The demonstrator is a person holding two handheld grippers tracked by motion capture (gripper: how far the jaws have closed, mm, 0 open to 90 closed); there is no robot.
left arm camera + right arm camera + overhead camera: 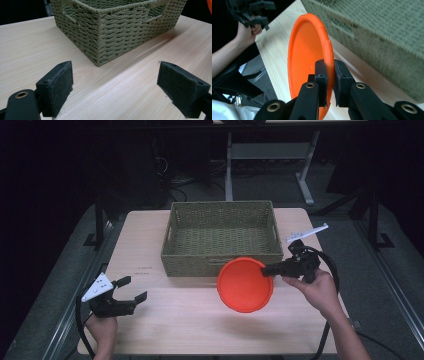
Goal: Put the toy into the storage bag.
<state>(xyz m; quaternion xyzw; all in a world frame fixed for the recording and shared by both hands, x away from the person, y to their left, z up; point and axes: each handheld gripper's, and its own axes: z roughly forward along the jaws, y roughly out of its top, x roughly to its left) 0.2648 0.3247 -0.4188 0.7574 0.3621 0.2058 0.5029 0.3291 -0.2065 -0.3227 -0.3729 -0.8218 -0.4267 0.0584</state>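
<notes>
Table [150, 320]: right claw [330, 75] pinches orange plate [307, 50] rim; left claw [115, 87] open.

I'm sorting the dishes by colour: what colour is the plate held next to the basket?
Plain bright orange plate, no pattern; clearest in the right gripper view.

I see my right gripper [330, 82] at bottom centre, jaws clamped on the rim of the orange plate [305, 55]. Plate stands on edge, hollow face toward frame left, filling the middle. Woven basket [382, 35] takes the upper right, blurred, its wall just beside the plate rim. Light wood table [279, 30] runs beneath. Upper left: the other hand [248, 31] holding the left gripper [249, 11], jaws apart.
</notes>
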